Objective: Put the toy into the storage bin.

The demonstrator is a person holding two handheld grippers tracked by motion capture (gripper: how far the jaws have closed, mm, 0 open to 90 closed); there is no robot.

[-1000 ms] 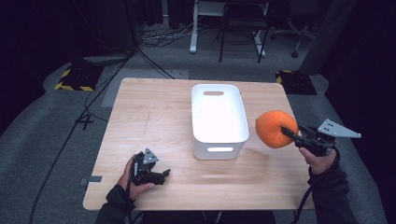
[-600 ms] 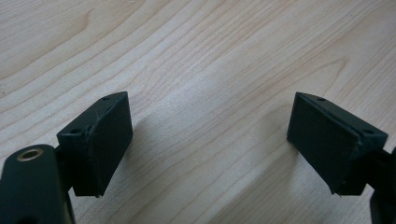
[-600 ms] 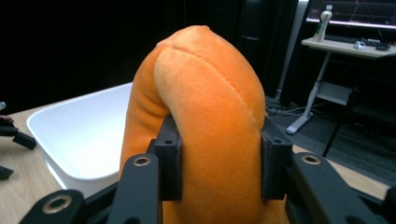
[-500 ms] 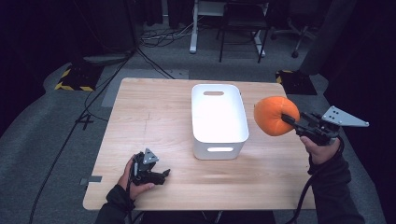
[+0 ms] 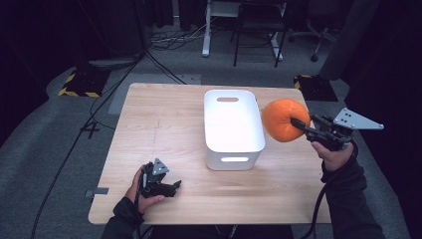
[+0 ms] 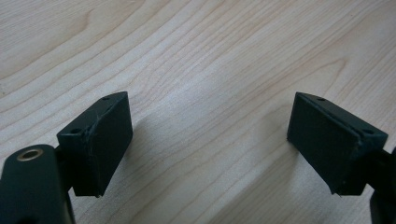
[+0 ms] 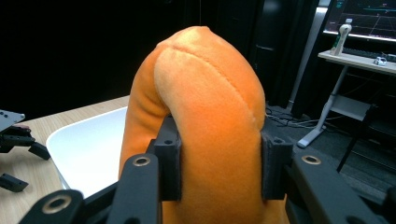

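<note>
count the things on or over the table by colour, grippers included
orange: 1, the plush toy pinched in the right gripper beside the bin
white: 1, the plastic bin standing on the table
black: 2, the right gripper and the left gripper, whose jaws stand apart
total: 4

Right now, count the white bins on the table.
1: the white bin stands mid-table, left of the orange plush held up by the right gripper.

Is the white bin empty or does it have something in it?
Empty: the high view shows the white bin with a bare floor; the orange plush hangs beside it in the right gripper.
</note>
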